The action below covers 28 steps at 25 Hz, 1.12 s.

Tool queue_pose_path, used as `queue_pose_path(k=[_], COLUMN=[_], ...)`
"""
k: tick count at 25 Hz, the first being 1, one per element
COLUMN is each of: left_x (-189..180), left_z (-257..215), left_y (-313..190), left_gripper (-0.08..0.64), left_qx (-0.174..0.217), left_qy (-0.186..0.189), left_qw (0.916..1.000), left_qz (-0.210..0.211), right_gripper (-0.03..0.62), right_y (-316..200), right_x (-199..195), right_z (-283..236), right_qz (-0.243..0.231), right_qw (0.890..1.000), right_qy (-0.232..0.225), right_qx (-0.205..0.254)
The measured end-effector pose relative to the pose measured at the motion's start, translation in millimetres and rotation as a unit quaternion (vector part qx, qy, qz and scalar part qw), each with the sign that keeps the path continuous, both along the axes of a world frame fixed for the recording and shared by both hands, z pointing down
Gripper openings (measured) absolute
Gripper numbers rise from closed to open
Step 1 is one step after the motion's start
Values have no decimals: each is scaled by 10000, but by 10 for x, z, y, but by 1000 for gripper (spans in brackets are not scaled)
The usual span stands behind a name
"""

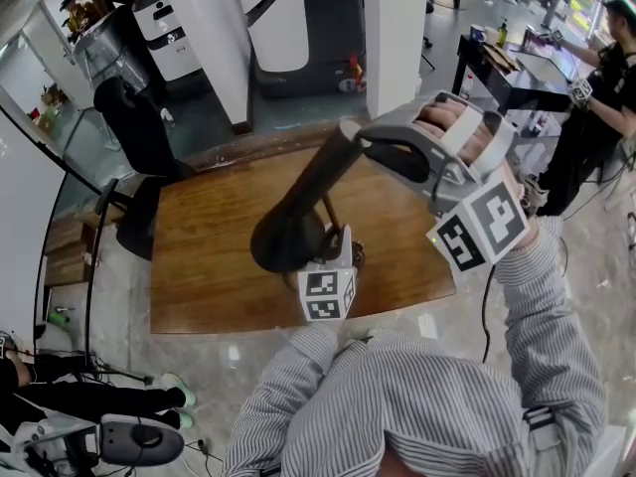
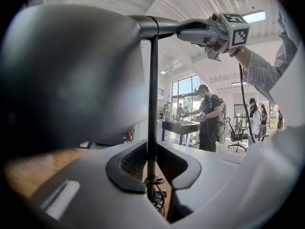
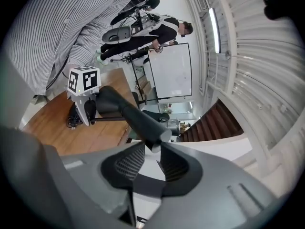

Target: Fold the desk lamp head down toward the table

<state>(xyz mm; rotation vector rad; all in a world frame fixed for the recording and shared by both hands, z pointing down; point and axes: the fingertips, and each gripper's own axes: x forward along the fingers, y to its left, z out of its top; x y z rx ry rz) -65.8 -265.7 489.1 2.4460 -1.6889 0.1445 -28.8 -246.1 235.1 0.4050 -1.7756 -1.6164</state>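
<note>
A black desk lamp stands on the wooden table (image 1: pixel 209 256). Its cone-shaped head (image 1: pixel 303 207) slants from the wide shade low at the left up to a narrow tail at the upper right. My right gripper (image 1: pixel 350 139) is shut on that tail, which sits between its pads (image 3: pixel 125 163) in the right gripper view, where the lamp head (image 3: pixel 128 113) runs away from the jaws. My left gripper (image 1: pixel 336 248), under its marker cube, is shut on the thin upright stem (image 2: pixel 152 104) low down. The shade (image 2: pixel 71 75) fills the left gripper view's left, with the right gripper (image 2: pixel 180 30) high above.
A black cable (image 2: pixel 159 202) lies bunched at the lamp's foot. A black stand (image 1: pixel 139 137) is off the table's left edge, white pillars (image 1: pixel 393 38) beyond its far edge. A person (image 1: pixel 606 78) works at a dark desk (image 1: pixel 507 73) at the back right.
</note>
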Motion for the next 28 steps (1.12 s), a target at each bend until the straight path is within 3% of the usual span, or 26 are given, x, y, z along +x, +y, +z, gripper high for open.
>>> queue_pose_path(k=[23, 28], left_x=[6, -19], left_z=[-14, -24], left_y=[107, 229], left_gripper=[46, 46], left_qx=[151, 189], left_qy=[-61, -169], left_qw=[9998, 9996], left_qz=[-88, -91], right_gripper=[104, 104], right_y=[16, -74], right_x=[60, 192], right_z=[52, 175], right_qz=[75, 566], right_qw=[9985, 9914], right_qy=[-530, -1057], right_qx=[-105, -526])
